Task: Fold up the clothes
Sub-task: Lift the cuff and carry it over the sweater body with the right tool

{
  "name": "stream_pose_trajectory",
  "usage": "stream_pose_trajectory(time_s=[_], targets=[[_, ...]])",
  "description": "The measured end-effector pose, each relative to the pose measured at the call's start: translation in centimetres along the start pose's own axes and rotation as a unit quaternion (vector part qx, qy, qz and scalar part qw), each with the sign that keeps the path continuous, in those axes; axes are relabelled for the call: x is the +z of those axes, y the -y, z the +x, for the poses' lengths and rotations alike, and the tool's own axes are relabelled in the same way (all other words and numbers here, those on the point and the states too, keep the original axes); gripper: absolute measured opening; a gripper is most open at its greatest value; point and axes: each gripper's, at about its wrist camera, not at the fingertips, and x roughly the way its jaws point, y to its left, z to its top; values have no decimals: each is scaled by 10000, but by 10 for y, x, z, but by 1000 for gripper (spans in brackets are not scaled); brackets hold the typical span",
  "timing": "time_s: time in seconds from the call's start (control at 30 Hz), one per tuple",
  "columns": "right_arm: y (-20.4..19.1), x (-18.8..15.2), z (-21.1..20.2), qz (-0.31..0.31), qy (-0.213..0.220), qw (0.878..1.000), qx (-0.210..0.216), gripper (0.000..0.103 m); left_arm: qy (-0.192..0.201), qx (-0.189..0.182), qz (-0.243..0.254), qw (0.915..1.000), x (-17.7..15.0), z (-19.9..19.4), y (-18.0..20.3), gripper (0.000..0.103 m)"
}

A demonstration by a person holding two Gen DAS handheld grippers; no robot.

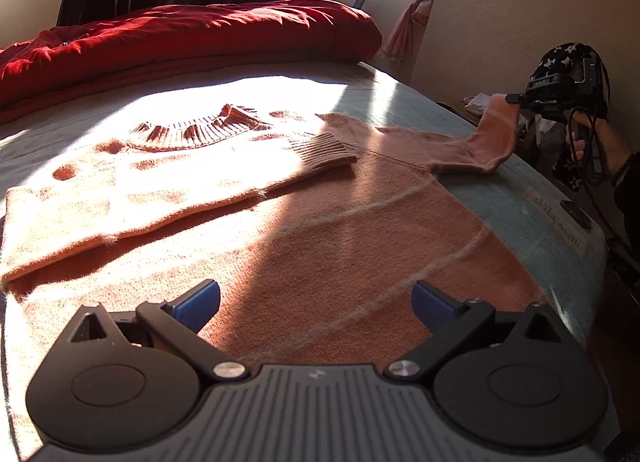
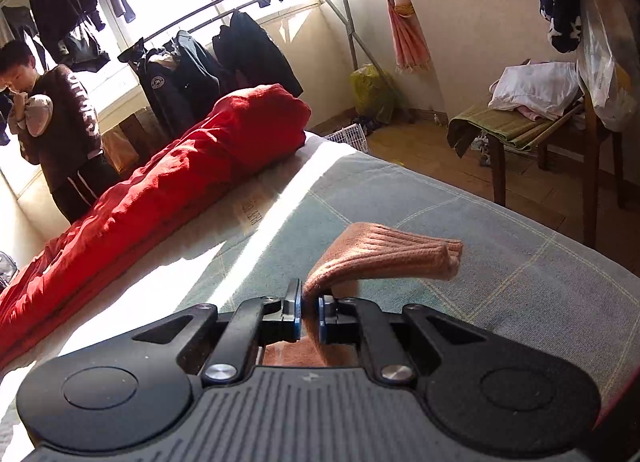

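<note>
A salmon-pink knit sweater (image 1: pixel 304 222) lies flat on the bed (image 1: pixel 528 198). Its left sleeve (image 1: pixel 208 190) is folded across the chest, ribbed cuff near the middle. My left gripper (image 1: pixel 316 302) is open and empty, low over the sweater's lower part. The right sleeve (image 1: pixel 452 146) stretches out to the bed's right edge, and its end is lifted. My right gripper (image 2: pixel 309 312) is shut on that sleeve (image 2: pixel 384 258) near the ribbed cuff, which sticks out past the fingers above the bed (image 2: pixel 500 282). The right gripper also shows in the left wrist view (image 1: pixel 516 99).
A rolled red quilt (image 1: pixel 192 38) lies along the far side of the bed, also in the right wrist view (image 2: pixel 180 170). A person (image 2: pixel 56 130) stands by a clothes rack (image 2: pixel 208 62) beyond it. A wooden chair (image 2: pixel 532 130) with clothes stands right of the bed.
</note>
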Motion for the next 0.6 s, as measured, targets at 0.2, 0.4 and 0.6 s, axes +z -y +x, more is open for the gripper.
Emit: stream_pose_trajectory(time_s=[0.2,0.4,0.6], targets=[[-49,-1,3,-354,-76,9991,219,9,115,-81,106,9998,0,-11,-5,101],[-99,-7,10,-718,-199,9965,392,9,164,-178,183,9995,0,-11,-8,101],[-138,-13,18,-948,-329,9934,547,8,146,-373,325,9987,-7,-14,-9,101]])
